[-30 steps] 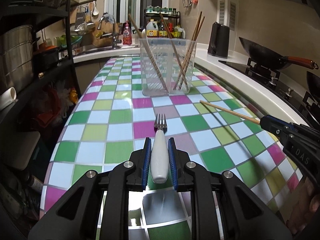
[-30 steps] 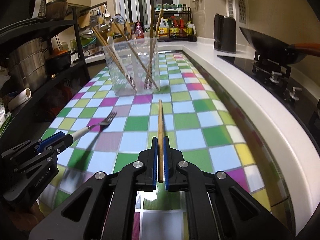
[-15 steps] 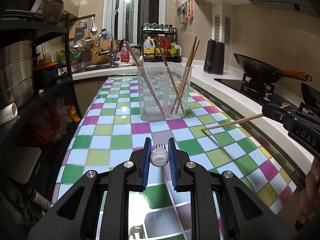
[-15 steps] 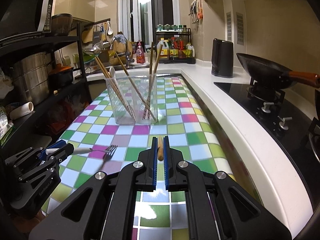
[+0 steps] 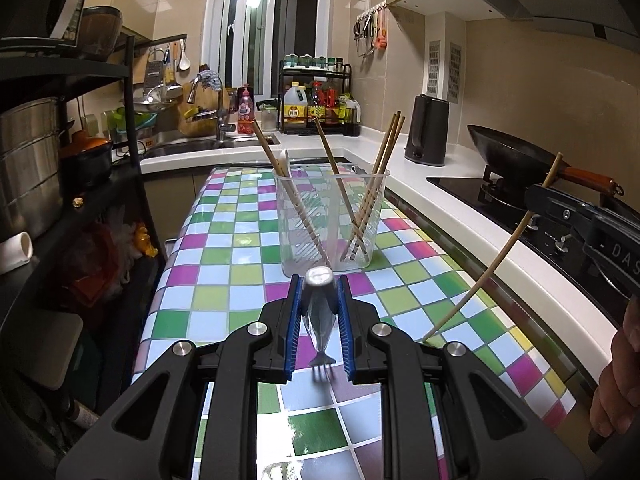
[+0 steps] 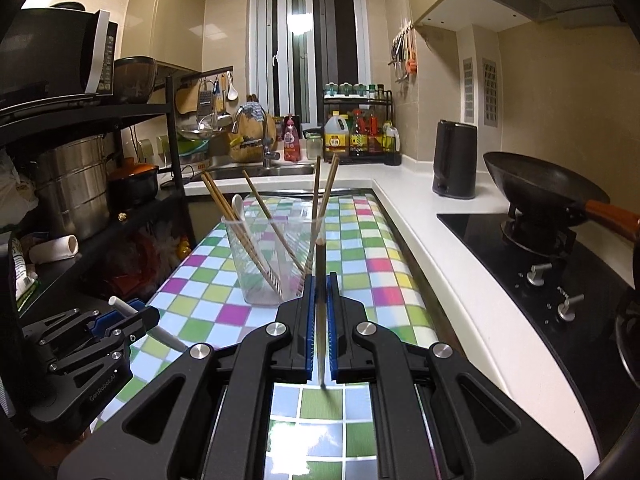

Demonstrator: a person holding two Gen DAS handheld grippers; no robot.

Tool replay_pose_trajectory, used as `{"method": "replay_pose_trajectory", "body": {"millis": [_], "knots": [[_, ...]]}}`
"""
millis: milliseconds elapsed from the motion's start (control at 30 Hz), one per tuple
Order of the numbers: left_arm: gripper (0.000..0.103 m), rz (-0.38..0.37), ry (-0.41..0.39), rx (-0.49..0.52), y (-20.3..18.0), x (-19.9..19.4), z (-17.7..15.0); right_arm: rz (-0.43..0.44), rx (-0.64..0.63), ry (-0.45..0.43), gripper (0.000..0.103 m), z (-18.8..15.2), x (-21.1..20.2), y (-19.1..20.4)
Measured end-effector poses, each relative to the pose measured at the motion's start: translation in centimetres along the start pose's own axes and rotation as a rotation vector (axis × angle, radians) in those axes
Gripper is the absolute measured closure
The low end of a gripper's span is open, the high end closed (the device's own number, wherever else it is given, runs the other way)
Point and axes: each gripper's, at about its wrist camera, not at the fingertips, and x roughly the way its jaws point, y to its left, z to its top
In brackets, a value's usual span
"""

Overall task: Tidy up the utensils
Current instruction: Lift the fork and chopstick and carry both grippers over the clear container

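Left gripper (image 5: pixel 318 322): fingers (image 5: pixel 293 320) clamped on the white handle of the fork (image 5: pixel 319 318). A second ago the fork lay level along the fingers, tines forward; now it is swung upright — handle end up, tines down over the checkered counter (image 5: pixel 224 248), clear of the surface as far as I can tell. Right gripper (image 6: pixel 319 326): fingers (image 6: pixel 307 320) pinched narrow on a single chopstick (image 6: pixel 320 280), likewise rotated from level to near vertical, thin tip down; in the left view that chopstick (image 5: pixel 492 264) slants, with its lower tip close to the counter. Both cameras have risen and now look level at the clear holder (image 5: pixel 330 220), which stands ahead on the counter with several chopsticks and a white spoon (image 5: pixel 282 160) leaning inside. Judgement: both utensils are reoriented for a tip-down drop into the holder — lift and carry forward is not yet done. Hard to make out: the fork tines are dim and small below the fingers; whether the chopstick tip touches the counter cannot be told; the right gripper is cut off at the edge of the left view; holder contents overlap, count uncertain.
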Motion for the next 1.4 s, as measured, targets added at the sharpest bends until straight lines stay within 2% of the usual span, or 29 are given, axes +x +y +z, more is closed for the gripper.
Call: {"method": "replay_pose_trajectory", "body": {"millis": [233, 467, 700, 900, 1033, 1167, 1400], "knots": [[0.086, -0.004, 0.076, -0.019, 0.3, 0.9, 1.7, 0.012, -0.008, -0.013, 0.098, 1.5, 0.1, 0.4], [0.086, -0.034, 0.098, -0.012, 1.2, 0.9, 3.9, 0.031, -0.008, -0.018, 0.098, 3.3, 0.5, 0.4], [0.086, -0.12, 0.104, -0.03, 3.5, 1.2, 10.7, 0.074, -0.003, -0.063, 0.097, 8.2, 1.2, 0.2], [0.086, -0.177, 0.064, -0.059, 4.8, 1.4, 17.0, 0.119, 0.001, -0.125, 0.097, 13.3, 2.2, 0.7], [0.086, -0.165, 0.021, -0.034, 4.4, 2.3, 20.4, 0.121, -0.014, -0.169, 0.097, 16.3, 3.2, 1.0], [0.086, -0.148, 0.005, -0.03, 4.0, 4.3, 22.3, 0.123, -0.015, -0.178, 0.097, 17.9, 4.8, 1.2], [0.086, -0.12, 0.063, -0.021, 3.3, 9.9, 22.9, 0.117, -0.027, -0.129, 0.098, 18.1, 8.7, 1.5]]}}
